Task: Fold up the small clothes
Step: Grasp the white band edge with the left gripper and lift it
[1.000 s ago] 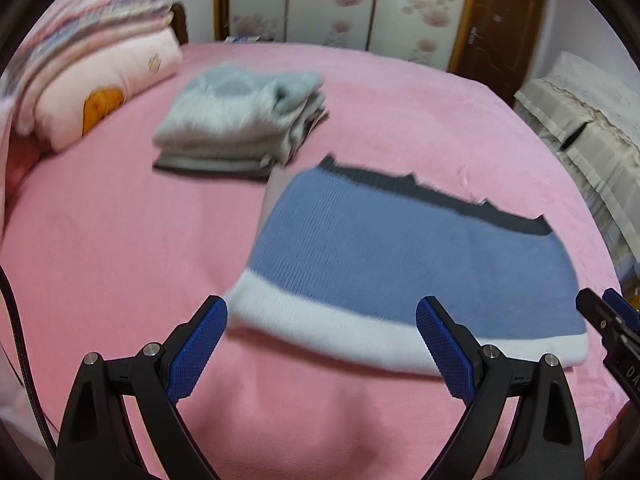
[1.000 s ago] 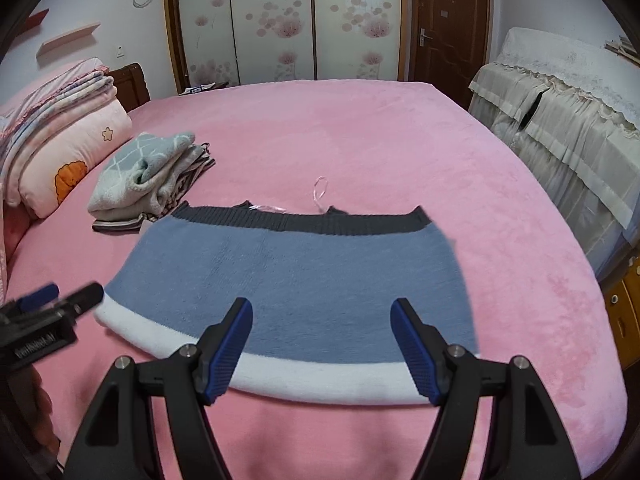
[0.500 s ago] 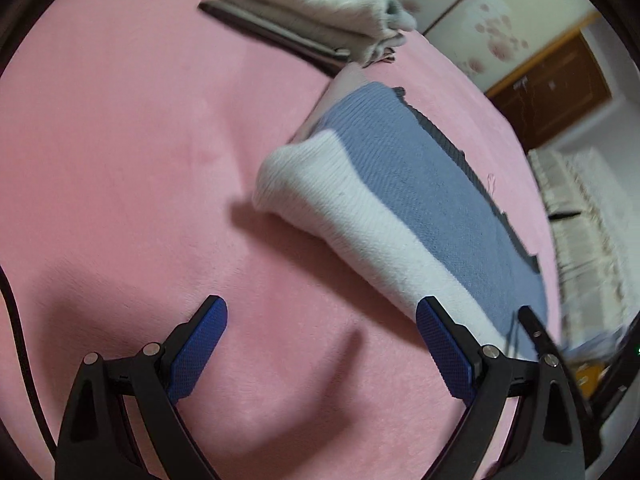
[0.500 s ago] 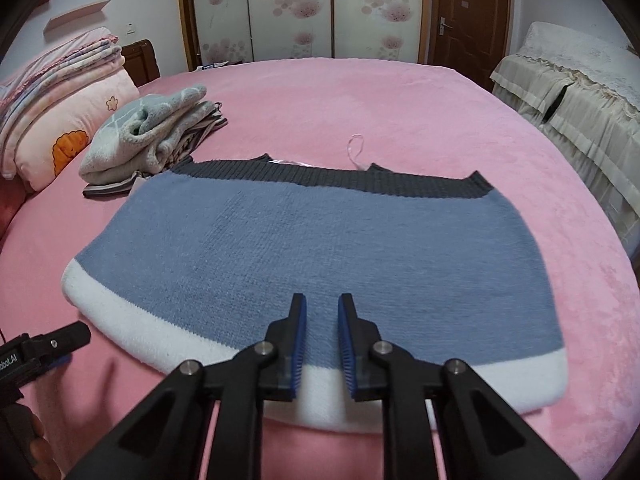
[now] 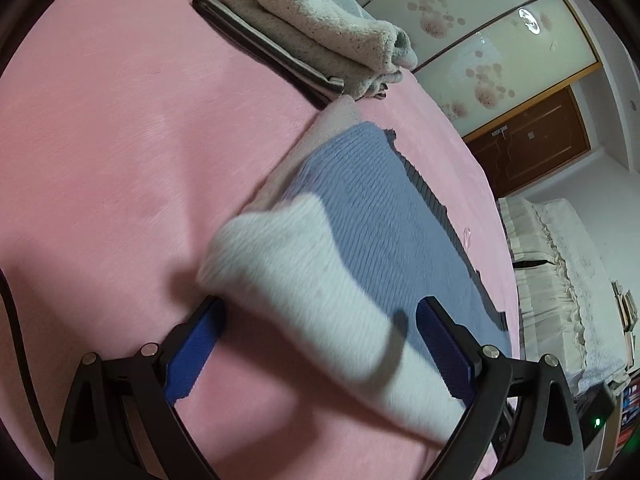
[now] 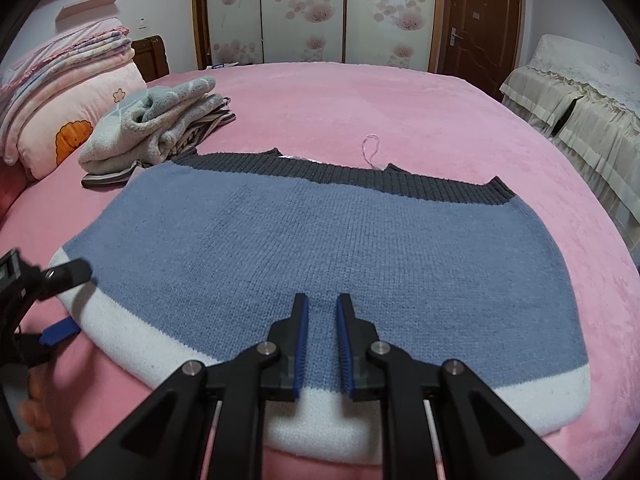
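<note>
Since the blue knit sweater (image 6: 320, 240) lies flat on the pink bed (image 6: 360, 100), white hem toward me and dark grey ribbed band at the far edge, I'm reading it as soft, thick and floppy: light enough, but it will sag and drag if lifted from one spot. No stiffness, nothing fragile; the fuzzy yarn should give the blue pads plenty of bite, so slipping isn't my worry, stretching is.

My right tongs (image 6: 322, 344) have just been closing and now stand nearly clenched over the white hem near its middle. Knit shows in the narrow gap between the pads, but I can't confirm a pinched fold, so I count it as shut, not a proven grasp.

My left tongs (image 5: 316, 344) are spread wide at the hem's left corner, one finger low at the bed, the other above the knit, nothing pressed yet.

I'd take both layers of the hem at the corners, pinch deep, lift evenly with both hands.

A folded grey fleece pile (image 6: 156, 128) sits just beyond the sweater's far left corner; don't snag it.
</note>
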Available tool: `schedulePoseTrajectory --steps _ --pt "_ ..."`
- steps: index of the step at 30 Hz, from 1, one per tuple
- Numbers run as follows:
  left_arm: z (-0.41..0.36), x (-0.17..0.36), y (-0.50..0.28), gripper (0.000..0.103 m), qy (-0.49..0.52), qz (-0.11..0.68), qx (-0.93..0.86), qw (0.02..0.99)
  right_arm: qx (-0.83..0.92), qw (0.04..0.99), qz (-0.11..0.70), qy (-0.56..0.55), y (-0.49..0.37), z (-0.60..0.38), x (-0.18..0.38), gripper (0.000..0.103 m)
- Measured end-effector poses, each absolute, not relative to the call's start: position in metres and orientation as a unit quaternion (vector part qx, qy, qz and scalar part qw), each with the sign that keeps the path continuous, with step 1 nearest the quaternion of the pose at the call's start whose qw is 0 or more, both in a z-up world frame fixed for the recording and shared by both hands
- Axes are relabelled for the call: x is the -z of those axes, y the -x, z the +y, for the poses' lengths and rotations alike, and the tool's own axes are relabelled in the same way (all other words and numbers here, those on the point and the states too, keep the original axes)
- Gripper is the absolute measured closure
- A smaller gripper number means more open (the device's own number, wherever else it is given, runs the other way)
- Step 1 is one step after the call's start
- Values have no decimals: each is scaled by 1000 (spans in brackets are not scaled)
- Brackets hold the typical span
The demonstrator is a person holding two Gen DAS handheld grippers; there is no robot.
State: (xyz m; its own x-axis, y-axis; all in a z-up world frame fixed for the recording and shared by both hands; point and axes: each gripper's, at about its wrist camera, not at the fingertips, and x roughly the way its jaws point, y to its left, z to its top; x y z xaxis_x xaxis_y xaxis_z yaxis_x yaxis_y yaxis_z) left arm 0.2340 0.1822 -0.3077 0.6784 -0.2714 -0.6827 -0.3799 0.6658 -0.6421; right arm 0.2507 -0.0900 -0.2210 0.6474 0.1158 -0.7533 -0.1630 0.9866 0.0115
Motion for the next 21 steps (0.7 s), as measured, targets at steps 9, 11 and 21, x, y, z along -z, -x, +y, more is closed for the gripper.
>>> schedulePoseTrajectory --steps 9,11,21 --pt "185 313 -254 30 455 374 -17 808 -79 906 416 21 -251 -92 228 89" --pt "187 316 -257 45 460 375 -19 805 -81 906 416 18 -251 -93 229 89" --pt "184 307 -255 76 423 363 -7 830 -88 904 418 -10 -261 -98 216 89"
